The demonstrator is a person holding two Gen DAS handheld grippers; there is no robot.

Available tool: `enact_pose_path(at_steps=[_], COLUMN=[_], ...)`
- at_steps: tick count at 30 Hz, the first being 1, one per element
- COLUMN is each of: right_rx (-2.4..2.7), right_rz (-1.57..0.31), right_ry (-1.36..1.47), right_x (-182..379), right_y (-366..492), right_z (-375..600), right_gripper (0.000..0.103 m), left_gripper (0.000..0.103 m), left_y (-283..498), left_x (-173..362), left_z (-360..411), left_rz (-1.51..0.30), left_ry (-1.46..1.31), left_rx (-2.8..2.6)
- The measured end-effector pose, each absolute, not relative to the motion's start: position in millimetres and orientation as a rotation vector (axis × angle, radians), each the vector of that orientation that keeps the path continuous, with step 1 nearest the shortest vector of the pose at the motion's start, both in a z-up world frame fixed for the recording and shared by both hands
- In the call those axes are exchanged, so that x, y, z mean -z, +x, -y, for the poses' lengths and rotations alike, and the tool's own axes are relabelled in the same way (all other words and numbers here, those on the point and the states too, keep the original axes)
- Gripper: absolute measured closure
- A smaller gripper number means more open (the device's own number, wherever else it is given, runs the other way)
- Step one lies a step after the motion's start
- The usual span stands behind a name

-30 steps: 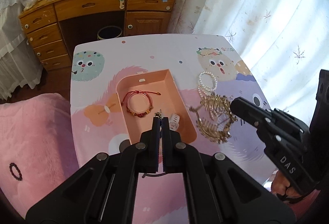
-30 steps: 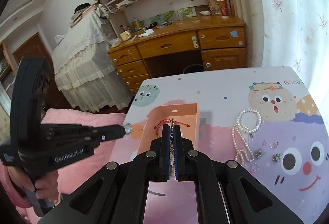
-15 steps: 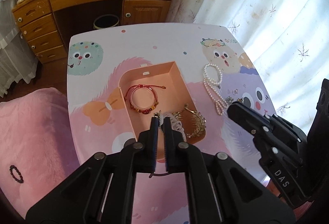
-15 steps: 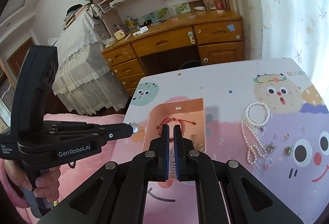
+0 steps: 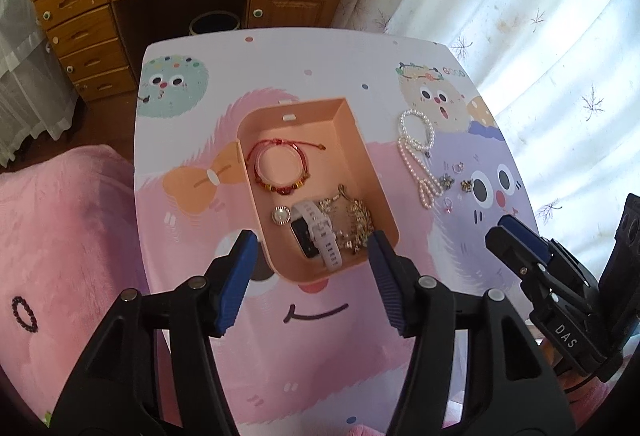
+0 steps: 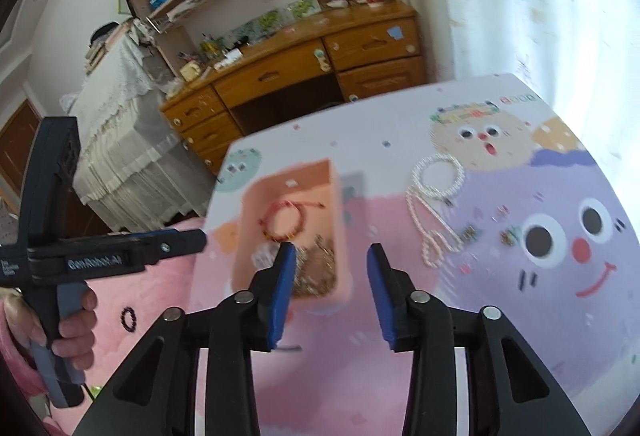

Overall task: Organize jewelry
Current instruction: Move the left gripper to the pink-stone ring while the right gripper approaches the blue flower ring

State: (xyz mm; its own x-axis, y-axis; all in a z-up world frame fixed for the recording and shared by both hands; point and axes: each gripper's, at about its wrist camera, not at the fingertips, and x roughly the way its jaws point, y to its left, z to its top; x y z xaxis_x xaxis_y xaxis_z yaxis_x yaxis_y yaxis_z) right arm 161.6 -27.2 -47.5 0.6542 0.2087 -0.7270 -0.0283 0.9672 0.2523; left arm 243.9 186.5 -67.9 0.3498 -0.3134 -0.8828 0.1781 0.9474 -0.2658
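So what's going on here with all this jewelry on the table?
A person holds a tool in each hand and is sorting jewelry into a peach box. The left tool and right tool are both open and empty above the table. The box holds a red bracelet, a white watch and a gold chain. A pearl necklace and small earrings lie outside it.

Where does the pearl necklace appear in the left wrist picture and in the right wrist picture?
Left wrist view: the pearl necklace lies right of centre, on the table, right of the peach box.
Right wrist view: the pearl necklace lies right of centre, slightly blurred, again right of the box.
Shared landmark: the peach box holding the red bracelet.
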Motion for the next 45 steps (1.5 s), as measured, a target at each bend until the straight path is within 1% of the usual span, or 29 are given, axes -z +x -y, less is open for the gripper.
enact_pose_path(at_steps=[1, 2, 4, 10, 18, 26, 30, 32, 37, 39, 41, 43, 45], right_rx=[-0.132, -0.129, -0.119, -0.097, -0.146, -0.237, -0.272, -0.289, -0.306, -0.325, -0.348, -0.365, -0.385], right_rz=[-0.858, -0.867, -0.889, -0.921, -0.961, -0.886, -0.864, -0.867, -0.865, -0.866, -0.857, -0.848, -0.847], right_ry=[0.222, 0.215, 0.188, 0.054, -0.172, -0.368, -0.414, -0.413, -0.427, -0.424, -0.427, -0.441, -0.445], right_x=[49.7, 51.8, 55.8, 64.7, 85.5, 98.1, 110.2, 118.3, 139.9, 147.3, 154.0, 158.4, 162.9], right_y=[157.1, 153.1, 146.6, 132.9, 136.6, 147.7, 160.5, 169.9, 192.6, 201.4, 209.3, 214.5, 222.0], right_z=[31.1, 34.7, 40.0, 49.3, 74.9, 117.1, 145.6, 159.9, 184.4, 190.6, 194.5, 194.2, 195.1], right_gripper=[0.046, 0.042, 0.031, 0.019, 0.017, 0.017, 0.019, 0.023, 0.037, 0.041, 0.044, 0.051, 0.056], left_gripper=[0.048, 0.048, 0.048, 0.048, 0.048, 0.048, 0.048, 0.048, 0.049, 0.058, 0.063, 0.067, 0.071], left_y=[240.8, 237.9, 231.7, 215.4, 210.8, 224.4, 236.2, 240.9, 254.6, 258.4, 260.7, 262.7, 263.5], left_x=[70.5, 73.3, 79.9, 96.7, 100.5, 107.5, 120.0, 126.4, 151.3, 161.3, 168.8, 175.5, 178.6], left_z=[-186.4, -186.2, -184.6, -164.2, -95.7, -21.8, 15.2, 30.9, 61.9, 71.3, 75.1, 81.0, 84.7], left_rz=[-1.184, -1.198, -1.230, -1.288, -1.316, -1.331, -1.330, -1.319, -1.292, -1.278, -1.271, -1.259, -1.239], left_ry=[-0.140, -0.152, -0.172, -0.211, -0.185, -0.152, -0.116, -0.086, 0.013, 0.048, 0.071, 0.117, 0.155], left_rx=[0.317, 0.315, 0.313, 0.321, 0.324, 0.347, 0.359, 0.365, 0.374, 0.372, 0.373, 0.382, 0.394])
